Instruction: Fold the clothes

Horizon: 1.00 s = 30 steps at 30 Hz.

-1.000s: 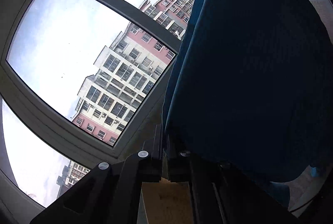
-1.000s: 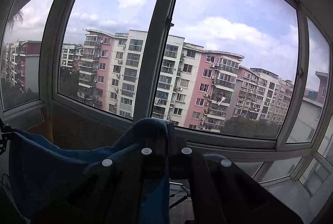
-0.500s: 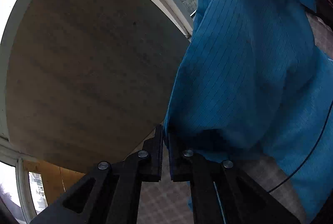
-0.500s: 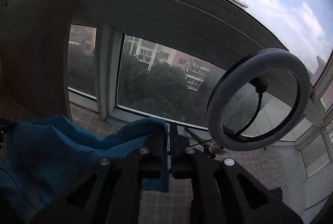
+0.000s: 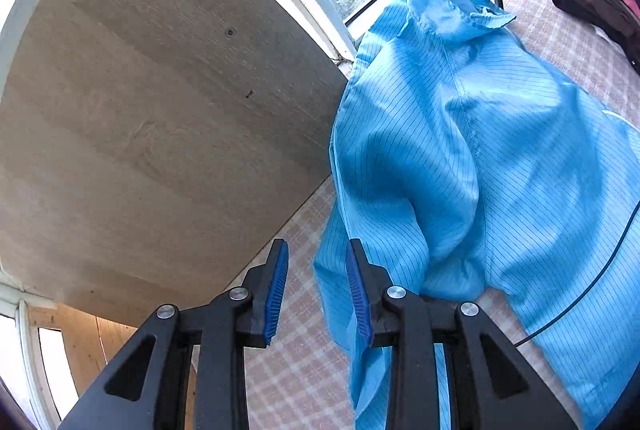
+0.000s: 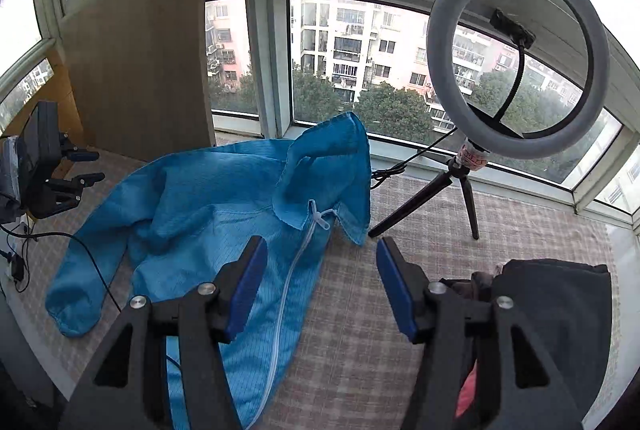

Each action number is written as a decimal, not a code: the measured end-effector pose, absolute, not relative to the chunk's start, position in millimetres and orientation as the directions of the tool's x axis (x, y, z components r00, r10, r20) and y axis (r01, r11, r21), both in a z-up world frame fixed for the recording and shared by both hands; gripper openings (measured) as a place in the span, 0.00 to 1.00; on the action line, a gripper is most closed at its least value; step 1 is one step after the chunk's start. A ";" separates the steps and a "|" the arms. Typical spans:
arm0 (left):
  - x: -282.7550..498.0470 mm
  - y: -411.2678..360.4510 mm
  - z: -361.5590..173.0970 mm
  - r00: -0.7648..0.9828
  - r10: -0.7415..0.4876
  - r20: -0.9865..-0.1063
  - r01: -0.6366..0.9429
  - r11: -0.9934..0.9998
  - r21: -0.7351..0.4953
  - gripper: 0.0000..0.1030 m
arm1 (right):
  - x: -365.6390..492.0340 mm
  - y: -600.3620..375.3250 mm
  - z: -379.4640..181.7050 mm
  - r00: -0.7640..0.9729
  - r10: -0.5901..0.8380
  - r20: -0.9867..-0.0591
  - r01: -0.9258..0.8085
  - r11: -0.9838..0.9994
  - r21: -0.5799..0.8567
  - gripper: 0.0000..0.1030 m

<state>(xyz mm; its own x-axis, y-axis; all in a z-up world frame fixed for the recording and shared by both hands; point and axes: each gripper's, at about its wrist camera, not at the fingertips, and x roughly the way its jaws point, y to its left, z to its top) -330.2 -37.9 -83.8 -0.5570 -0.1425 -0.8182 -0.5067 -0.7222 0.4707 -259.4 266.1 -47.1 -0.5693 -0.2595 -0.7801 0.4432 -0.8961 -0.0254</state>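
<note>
A light blue pinstriped jacket (image 5: pixel 460 158) with a hood and a white zipper lies crumpled on the checked tablecloth (image 5: pixel 296 370). My left gripper (image 5: pixel 317 246) hangs over its near edge. Its jaws are opening, and a loose fold of cloth sits between them by the right pad (image 5: pixel 356 294) without being pinched. In the right wrist view the jacket (image 6: pixel 208 206) lies spread out with its hood raised. My right gripper (image 6: pixel 322 242) is above its zipper side. Its jaws are opening wide and grip nothing. The left gripper (image 6: pixel 90 166) shows at the far left edge.
A ring light (image 6: pixel 520 54) on a black tripod stands at the back right. A wooden board (image 6: pixel 140 78) leans against the window at the left. Dark clothes (image 6: pixel 560 310) are piled at the right. A black cable (image 6: pixel 92 270) crosses the jacket's sleeve.
Both grippers came down from in front of the window, carrying the jacket. It now lies on the table, and both pairs of jaws have parted and let go of the cloth.
</note>
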 end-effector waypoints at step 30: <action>-24.3 20.2 -219.5 -0.151 0.213 -0.965 -0.636 -0.769 -0.070 0.10 | 19.0 283.8 -269.1 -0.314 -0.200 -0.928 0.708 -0.700 -0.089 0.61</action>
